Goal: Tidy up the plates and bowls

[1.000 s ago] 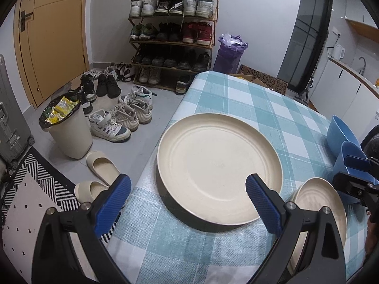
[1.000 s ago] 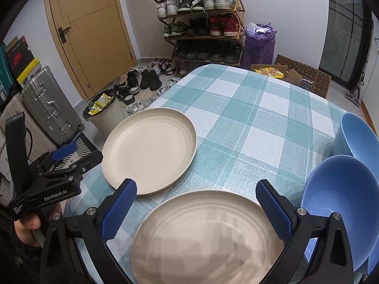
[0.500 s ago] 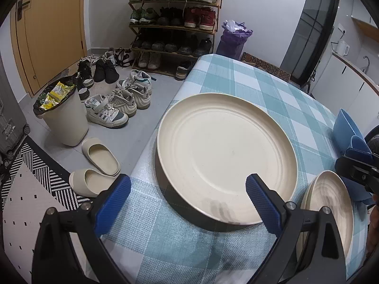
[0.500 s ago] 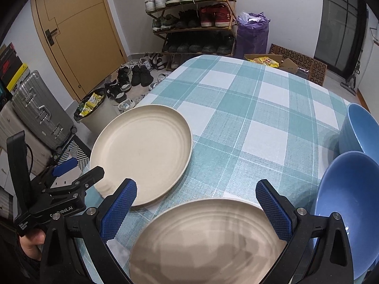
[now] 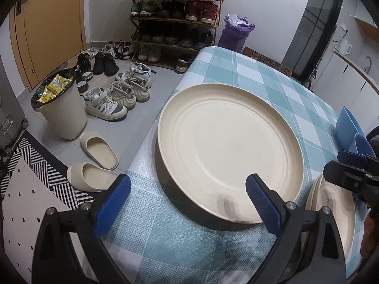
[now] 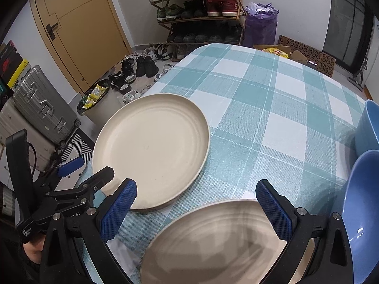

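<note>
Teal-and-white checked cloth covers the worktop (image 6: 272, 108), which carries four pieces of tableware. The large round cream plate (image 5: 229, 149) lies flat near the worktop's left edge, directly ahead of the left gripper (image 5: 188, 200). A second round cream plate (image 6: 213, 243) lies just to its right, close to the near edge, and sits below and between the fingers of the right gripper (image 6: 195, 208). The two plates are near each other but apart. Two light-blue round bowls stand at the right side of the worktop: the nearer blue bowl (image 6: 364, 208) just beside the second plate, the farther blue bowl (image 6: 368, 127) directly behind it; whether the bowls touch cannot be determined.

Left gripper: fingers spread wide and released, holding nothing, with the right finger pad (image 5: 263, 206) over the near rim of the large plate. Right gripper: fingers likewise spread and released, holding nothing; contact with the second plate cannot be determined.
</note>
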A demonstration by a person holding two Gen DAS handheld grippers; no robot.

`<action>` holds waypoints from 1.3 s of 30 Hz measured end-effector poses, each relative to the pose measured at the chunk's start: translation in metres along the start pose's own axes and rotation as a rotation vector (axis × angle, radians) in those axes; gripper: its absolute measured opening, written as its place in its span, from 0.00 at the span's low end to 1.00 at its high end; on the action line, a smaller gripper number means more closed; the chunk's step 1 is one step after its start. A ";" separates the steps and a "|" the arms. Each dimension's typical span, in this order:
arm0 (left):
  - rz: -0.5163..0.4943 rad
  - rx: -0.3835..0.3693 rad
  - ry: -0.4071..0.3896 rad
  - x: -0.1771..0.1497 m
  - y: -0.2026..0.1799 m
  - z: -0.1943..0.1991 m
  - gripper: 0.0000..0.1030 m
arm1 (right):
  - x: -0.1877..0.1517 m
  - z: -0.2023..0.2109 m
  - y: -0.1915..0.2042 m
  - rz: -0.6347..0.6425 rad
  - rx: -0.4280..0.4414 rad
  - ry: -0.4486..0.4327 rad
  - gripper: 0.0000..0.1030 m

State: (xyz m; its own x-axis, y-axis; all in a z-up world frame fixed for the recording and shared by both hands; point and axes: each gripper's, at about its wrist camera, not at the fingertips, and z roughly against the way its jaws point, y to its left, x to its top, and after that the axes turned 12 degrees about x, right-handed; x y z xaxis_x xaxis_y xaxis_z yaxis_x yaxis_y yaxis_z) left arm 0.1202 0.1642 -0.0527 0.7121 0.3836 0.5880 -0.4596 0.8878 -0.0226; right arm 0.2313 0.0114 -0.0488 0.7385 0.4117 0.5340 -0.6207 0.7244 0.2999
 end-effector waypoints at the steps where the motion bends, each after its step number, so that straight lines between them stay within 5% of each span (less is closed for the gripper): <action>1: -0.002 0.001 0.005 -0.001 0.000 -0.001 0.95 | 0.000 -0.002 0.000 0.000 0.002 0.004 0.99; 31: 0.013 -0.055 0.028 -0.002 0.000 -0.011 0.95 | -0.003 -0.024 0.004 -0.022 0.060 0.037 0.99; 39: 0.052 -0.092 0.017 -0.001 0.006 -0.011 0.91 | 0.001 -0.035 0.011 -0.010 0.092 0.047 0.85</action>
State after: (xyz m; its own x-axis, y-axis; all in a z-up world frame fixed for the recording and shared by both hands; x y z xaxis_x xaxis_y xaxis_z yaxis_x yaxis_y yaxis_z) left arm 0.1225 0.1721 -0.0620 0.6978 0.4331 0.5706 -0.4460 0.8860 -0.1270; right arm 0.2339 0.0391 -0.0724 0.7547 0.4321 0.4936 -0.6335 0.6755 0.3773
